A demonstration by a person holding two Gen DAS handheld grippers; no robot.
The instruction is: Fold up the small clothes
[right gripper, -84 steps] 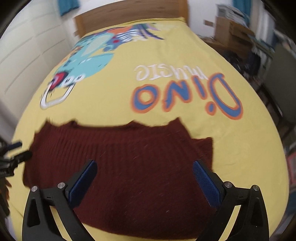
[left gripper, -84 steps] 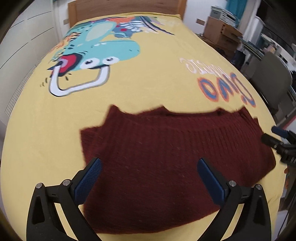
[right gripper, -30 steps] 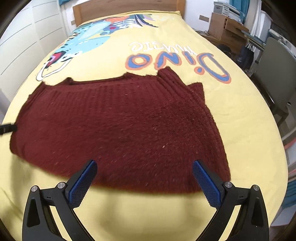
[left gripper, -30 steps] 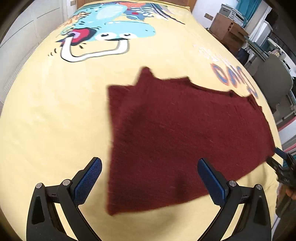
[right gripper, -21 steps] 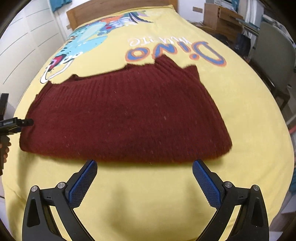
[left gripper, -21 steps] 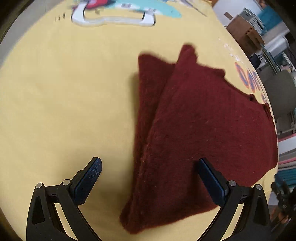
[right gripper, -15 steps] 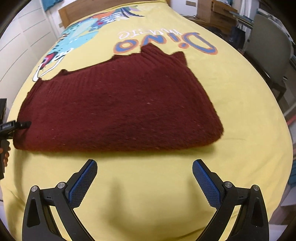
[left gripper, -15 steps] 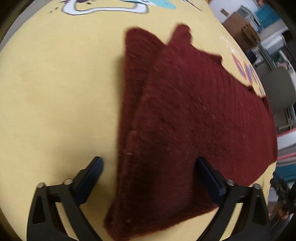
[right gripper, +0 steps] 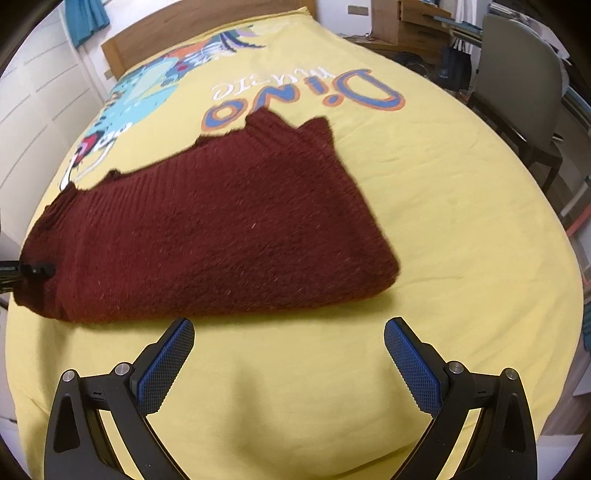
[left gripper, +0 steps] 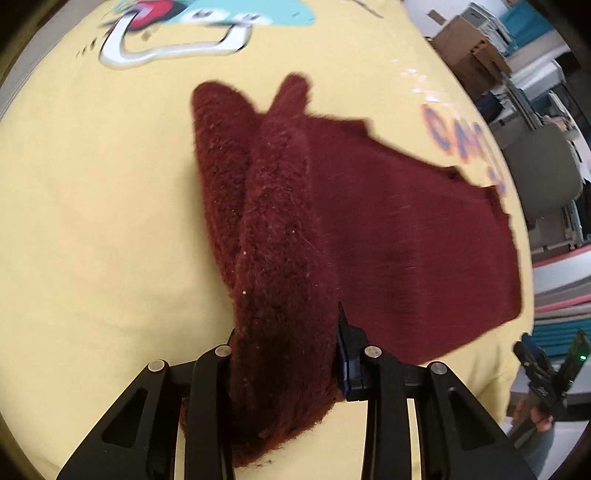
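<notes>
A dark red knitted sweater (right gripper: 207,221) lies folded on the yellow bedspread (right gripper: 443,258). In the left wrist view my left gripper (left gripper: 284,354) is shut on the thick folded left end of the sweater (left gripper: 280,236), which bunches up between the jaws. In the right wrist view my right gripper (right gripper: 288,332) is open and empty, just in front of the sweater's near edge, not touching it. The left gripper's tip (right gripper: 33,269) shows at the sweater's left end. The right gripper shows far right in the left wrist view (left gripper: 543,365).
The bedspread carries a dinosaur print (right gripper: 147,92) and "Dino" lettering (right gripper: 306,96). A wooden headboard (right gripper: 207,33) is at the far end. A grey chair (right gripper: 517,81) and boxes (left gripper: 465,48) stand beside the bed on the right.
My left gripper has moved onto the sweater's left end and closed on it. My right gripper has pulled back off the sweater toward the near edge and stays open.
</notes>
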